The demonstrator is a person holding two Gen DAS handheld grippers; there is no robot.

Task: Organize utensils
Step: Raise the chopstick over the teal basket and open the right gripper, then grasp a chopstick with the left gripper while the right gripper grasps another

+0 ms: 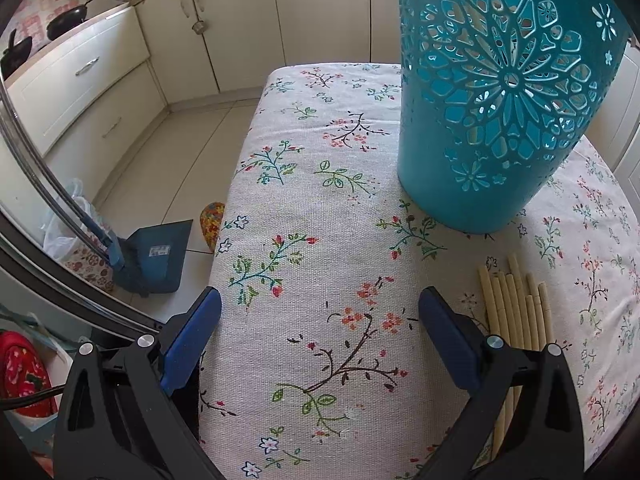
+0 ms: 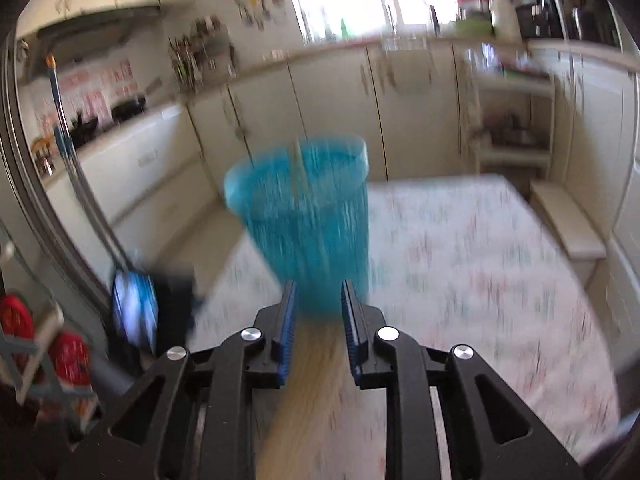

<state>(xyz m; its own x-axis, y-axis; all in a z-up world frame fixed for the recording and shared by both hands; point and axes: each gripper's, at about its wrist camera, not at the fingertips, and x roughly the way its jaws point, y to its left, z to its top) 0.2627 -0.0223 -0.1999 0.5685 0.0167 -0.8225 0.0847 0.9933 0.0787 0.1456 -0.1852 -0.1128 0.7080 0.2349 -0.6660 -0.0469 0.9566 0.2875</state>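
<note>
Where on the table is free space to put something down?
Free: the flowered cloth left of the teal holder, up to the table's left edge, and the patch between the left tongs. Crowded: the chopstick bundle just below the holder.

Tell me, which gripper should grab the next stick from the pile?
Probably the left gripper. It hangs open and empty right beside the pale sticks on the tablecloth, with the teal holder just ahead. The right gripper sits narrowly open; its view is blurred.
</note>
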